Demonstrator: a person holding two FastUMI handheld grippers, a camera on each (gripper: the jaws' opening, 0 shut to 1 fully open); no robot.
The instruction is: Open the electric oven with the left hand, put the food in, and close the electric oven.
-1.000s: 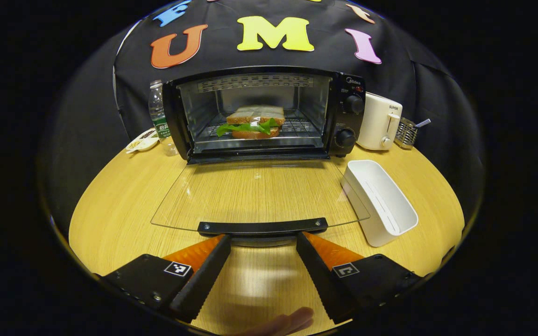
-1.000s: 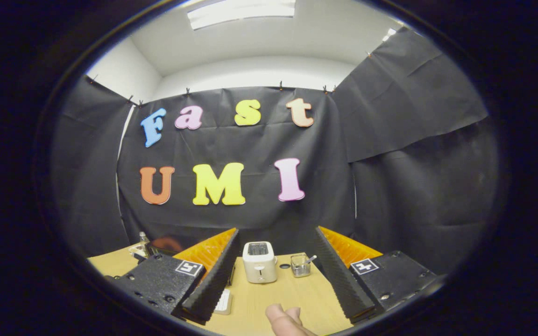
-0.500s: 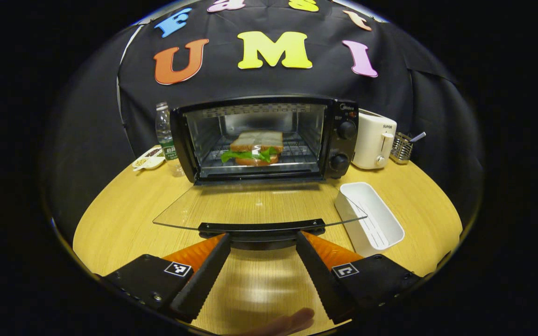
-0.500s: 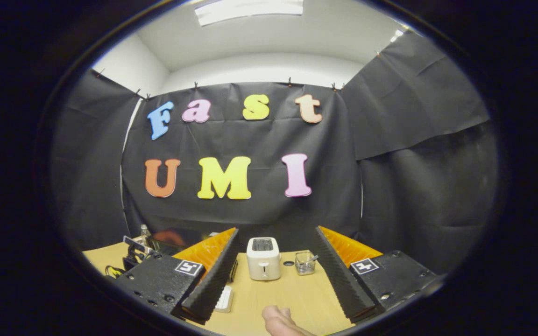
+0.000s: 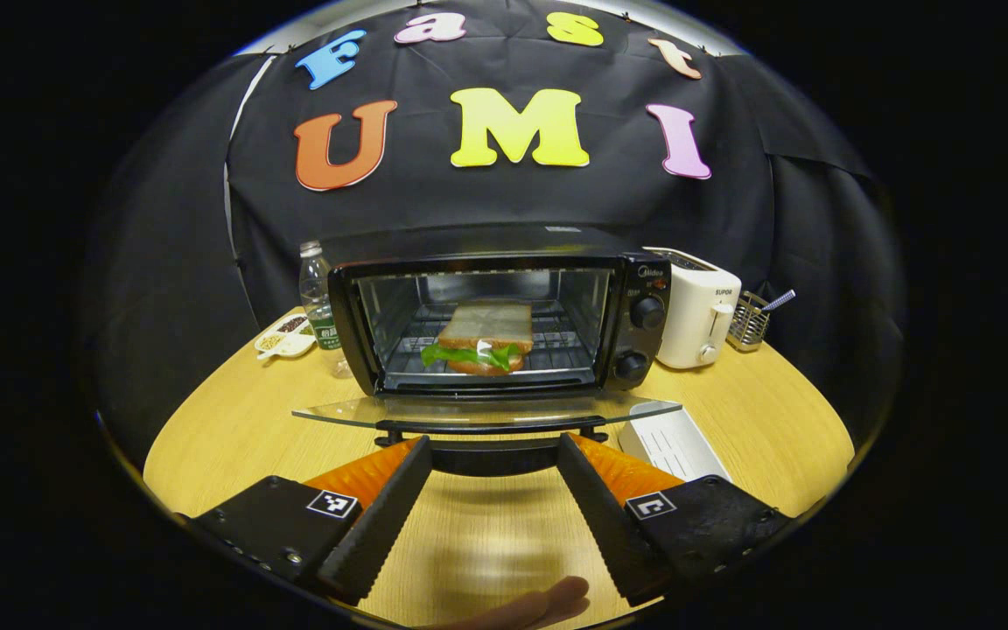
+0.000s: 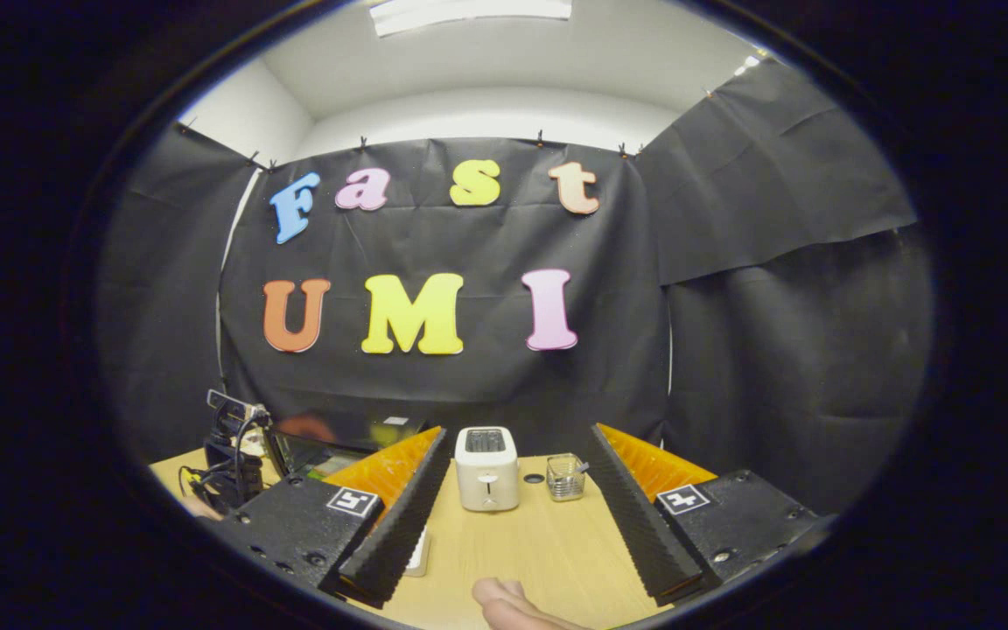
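1. Here, in the left gripper view, we look along the left gripper (image 5: pixel 493 455) toward a black electric oven (image 5: pixel 504 319) on a round wooden table (image 5: pixel 224 429); its two fingers are spread wide, one on each side of the dark handle (image 5: pixel 493 430) of the oven's glass door (image 5: pixel 486 409); we cannot tell whether either finger touches the handle, and they do not pinch it.
2. The glass door is open and seen almost edge-on, roughly level, sticking out toward us from the bottom of the oven's mouth.
3. The food, a sandwich (image 5: pixel 482 337) of brown bread with green lettuce, lies on the wire rack (image 5: pixel 556 350) inside the oven, near the middle; two round knobs (image 5: pixel 647 312) sit one above the other on the oven's right-hand panel.
4. Just right of the oven stands a white toaster (image 5: pixel 696 306), and beyond it a small wire holder (image 5: pixel 747 320) with a utensil in it; a white tray (image 5: pixel 670 442) lies on the table near the door's right corner.
5. Left of the oven stand a clear water bottle (image 5: pixel 318 302) and a small white dish (image 5: pixel 285 337) of snacks.
6. In the right gripper view, the right gripper (image 6: pixel 513 499) is held higher and farther back, pointing at the black cloth wall; its fingers are spread apart with nothing between them; the toaster (image 6: pixel 486 468) and a small glass (image 6: pixel 565 477) stand on the table beyond; a fingertip (image 6: pixel 504 604) shows at the bottom edge.
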